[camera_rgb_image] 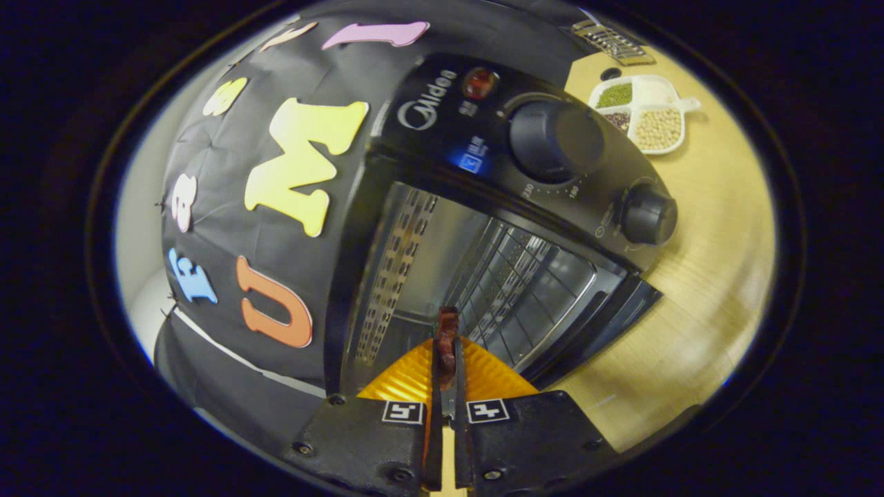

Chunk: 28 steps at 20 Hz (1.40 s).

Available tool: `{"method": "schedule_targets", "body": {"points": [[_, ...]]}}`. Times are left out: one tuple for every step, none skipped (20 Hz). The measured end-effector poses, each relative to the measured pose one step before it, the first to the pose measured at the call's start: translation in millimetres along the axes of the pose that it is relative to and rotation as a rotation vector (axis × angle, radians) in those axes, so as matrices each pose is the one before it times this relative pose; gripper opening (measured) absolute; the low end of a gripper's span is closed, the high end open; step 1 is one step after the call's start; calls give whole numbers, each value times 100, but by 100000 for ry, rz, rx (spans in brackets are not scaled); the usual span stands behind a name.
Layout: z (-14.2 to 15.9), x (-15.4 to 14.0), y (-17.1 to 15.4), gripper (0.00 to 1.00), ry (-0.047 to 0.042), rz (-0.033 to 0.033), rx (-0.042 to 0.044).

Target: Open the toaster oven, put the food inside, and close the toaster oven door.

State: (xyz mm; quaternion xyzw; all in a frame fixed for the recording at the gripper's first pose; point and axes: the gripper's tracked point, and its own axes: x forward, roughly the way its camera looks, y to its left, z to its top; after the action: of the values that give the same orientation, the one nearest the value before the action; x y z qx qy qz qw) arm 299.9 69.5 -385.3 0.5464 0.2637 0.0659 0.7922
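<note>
The claw is standing nearly closed, its two fingers pressing from either side on a thin reddish-brown piece of food, which is sticking up past the fingertips. Directly under the fingers an orange ribbed surface is showing, and what it belongs to cannot be told. The food is hovering at the mouth of the toaster oven, whose door is standing open so that the shiny metal chamber is lying just beyond the fingertips. Inside, a wire rack is sitting across the cavity, and a perforated side wall is running along one side of it. On the oven's black control panel a large dial and a smaller knob are sitting side by side, with a red indicator lamp near the large dial. The oven is resting on a light wooden desk. Well beyond the oven, towards the desk's far edge, a white divided dish is holding green, dark and pale dried beans, and a metal grater is lying farther off.
</note>
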Motion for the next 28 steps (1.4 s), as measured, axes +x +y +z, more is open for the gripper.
{"method": "schedule_targets", "body": {"points": [[114, 387, -569, 10, -878, -1908, -1979], [-58, 314, -205, 10, -31, -852, -1596], [179, 278, 69, 10, -122, -206, -471], [-108, 336, -222, 10, -194, -1751, -2299], [59, 73, -393, 11, -319, -2949, -3954], [148, -120, -355, 13, -887, -3893, -5143], [283, -107, -234, 17, -1326, -3487, -4746], [-3, -146, -50, 20, -223, -1537, -2824], [-51, 16, -147, 23, 203, -1130, -1434], [76, -72, -519, 23, -184, -2126, -1429], [199, -125, -389, 26, -994, -2520, -1543], [273, -198, -478, 31, -738, -2236, -2045], [279, -298, -459, 37, -342, -994, -3798], [210, -161, -589, 44, -315, -1358, -3870], [230, -527, -732, 51, -124, -2222, -4920], [23, -702, -552, 54, -32, -2027, -4474], [232, -869, -147, 63, -1379, -425, -5388], [226, -1157, 251, 64, -1233, 563, -6043], [24, -1139, 257, 66, -832, 978, -6755], [-300, -1222, -462, 73, -746, -1443, -6346], [-364, -1133, -155, 84, -542, -856, -4966], [-336, -1237, 75, 95, -71, -684, -3641], [-231, -1257, 159, 95, -488, -320, -2376], [-365, -1228, 356, 96, 543, -350, -2627], [-447, -1238, 234, 96, -452, -555, -1694], [-436, -1198, 602, 96, -73, 1112, -1681], [-615, -1348, 502, 96, -220, 88, -889], [-713, -1039, 268, 96, -1323, -721, -1098]]}}
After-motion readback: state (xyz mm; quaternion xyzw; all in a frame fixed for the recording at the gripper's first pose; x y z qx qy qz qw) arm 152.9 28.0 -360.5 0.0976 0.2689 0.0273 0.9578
